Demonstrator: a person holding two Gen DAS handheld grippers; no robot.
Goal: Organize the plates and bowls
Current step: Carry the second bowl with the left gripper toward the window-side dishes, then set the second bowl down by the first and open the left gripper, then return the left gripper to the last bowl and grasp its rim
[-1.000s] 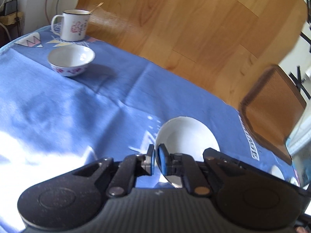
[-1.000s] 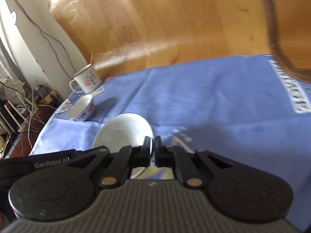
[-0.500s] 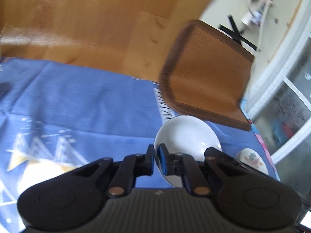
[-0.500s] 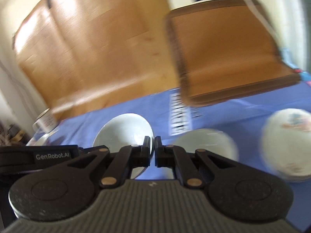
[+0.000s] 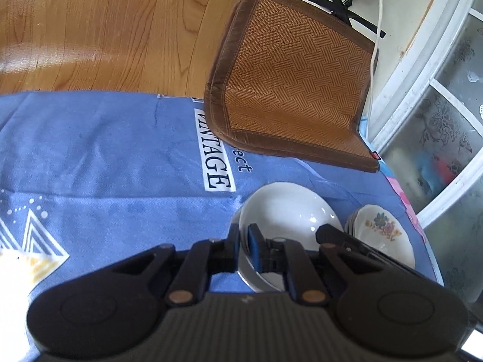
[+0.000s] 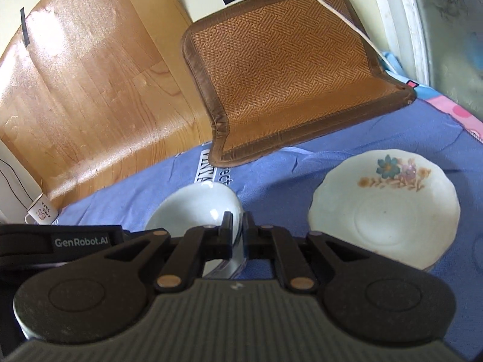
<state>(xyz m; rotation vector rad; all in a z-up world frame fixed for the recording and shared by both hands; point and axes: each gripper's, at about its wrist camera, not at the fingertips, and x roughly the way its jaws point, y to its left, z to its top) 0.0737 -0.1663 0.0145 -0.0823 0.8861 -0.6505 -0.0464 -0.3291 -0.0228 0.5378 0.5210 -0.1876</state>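
Both grippers hold one plain white bowl (image 5: 286, 211) above the blue tablecloth (image 5: 105, 166). My left gripper (image 5: 244, 242) is shut on its left rim. My right gripper (image 6: 238, 232) is shut on its right rim; the bowl also shows in the right wrist view (image 6: 196, 208). A stack of flowered plates (image 6: 386, 211) sits on the cloth just right of the bowl, also visible in the left wrist view (image 5: 383, 235). The right gripper's body (image 5: 356, 247) shows across the bowl in the left wrist view.
A brown woven chair back (image 6: 286, 66) stands at the table's far edge. A white mug (image 6: 40, 211) sits far left. A glazed white cabinet door (image 5: 437, 120) is at the right. The wooden floor (image 5: 90, 30) lies beyond the table.
Both grippers have swung to the right with the white bowl. The mug and small patterned bowl left the left view; the chair and flowered plates came into view.
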